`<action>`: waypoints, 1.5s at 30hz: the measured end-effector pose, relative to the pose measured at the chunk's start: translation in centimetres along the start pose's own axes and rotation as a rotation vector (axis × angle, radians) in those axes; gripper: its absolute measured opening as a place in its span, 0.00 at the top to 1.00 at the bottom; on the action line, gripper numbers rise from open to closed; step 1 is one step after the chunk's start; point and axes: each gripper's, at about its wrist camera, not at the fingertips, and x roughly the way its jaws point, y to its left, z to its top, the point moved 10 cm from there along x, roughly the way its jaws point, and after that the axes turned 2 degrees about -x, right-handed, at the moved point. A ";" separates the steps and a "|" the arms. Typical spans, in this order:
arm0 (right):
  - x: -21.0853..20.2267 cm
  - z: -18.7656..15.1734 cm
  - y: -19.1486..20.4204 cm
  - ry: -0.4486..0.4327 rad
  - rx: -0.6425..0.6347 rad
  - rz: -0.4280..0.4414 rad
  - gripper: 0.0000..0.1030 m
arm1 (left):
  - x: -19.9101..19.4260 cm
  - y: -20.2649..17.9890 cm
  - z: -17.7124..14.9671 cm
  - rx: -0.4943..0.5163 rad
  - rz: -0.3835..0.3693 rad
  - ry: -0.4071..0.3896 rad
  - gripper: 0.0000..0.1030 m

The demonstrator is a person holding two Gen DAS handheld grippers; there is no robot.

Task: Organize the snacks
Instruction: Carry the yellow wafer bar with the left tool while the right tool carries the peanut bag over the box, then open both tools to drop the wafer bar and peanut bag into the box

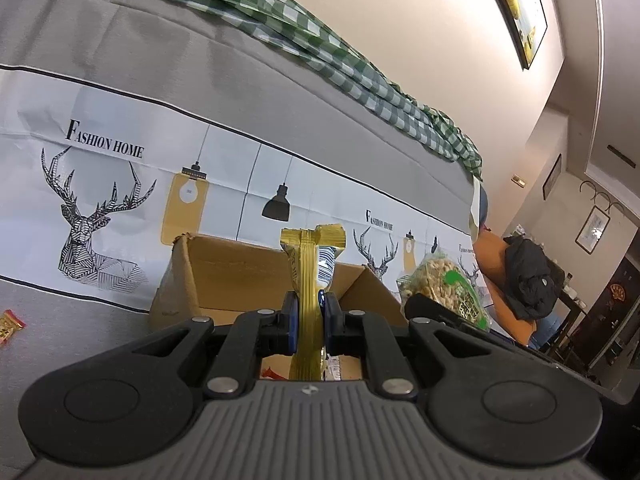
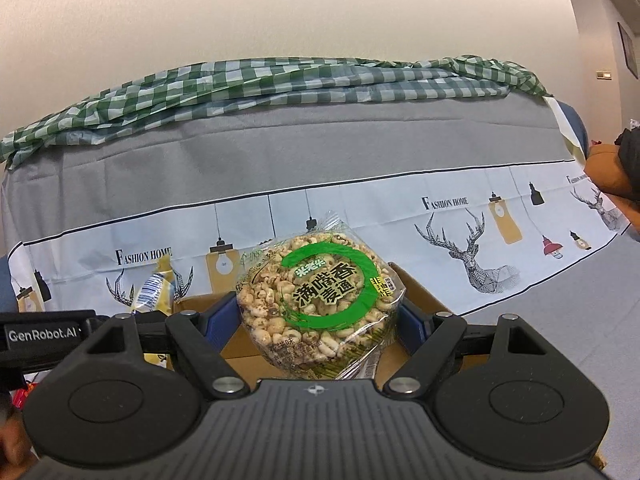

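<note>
Both snacks were already off the surface and held over the open cardboard box, so the coming move turned on how each sat above that box. The left hand-held gripper was pinched nearly closed on a thin gold snack packet, which stood on edge between the blue pads with its long axis running up and away from the jaws and its crimped top above them. The box opening lay straight ahead of and below this packet, so the left hand looked the nearer to a drop.

The right hand-held gripper stood wide, its pads pressed on the two sides of a round puffed-grain cake in a clear wrapper, green label facing the camera. The cake sat face-on between the fingers, with the box rim just behind and beneath it.

A small red-and-yellow sweet lay loose on the grey cloth-covered surface, well to the left of the box.
</note>
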 end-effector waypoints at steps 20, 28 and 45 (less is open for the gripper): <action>0.2 0.0 -0.3 0.003 0.011 -0.006 0.21 | 0.3 -0.6 -0.4 0.024 -0.010 0.006 0.87; 0.2 0.0 -0.2 0.004 0.011 -0.003 0.21 | 0.4 -0.7 -0.5 0.025 -0.009 0.010 0.87; 0.6 -0.5 -0.6 0.015 0.047 -0.075 0.14 | -0.3 1.3 -0.1 -0.018 0.026 0.006 0.65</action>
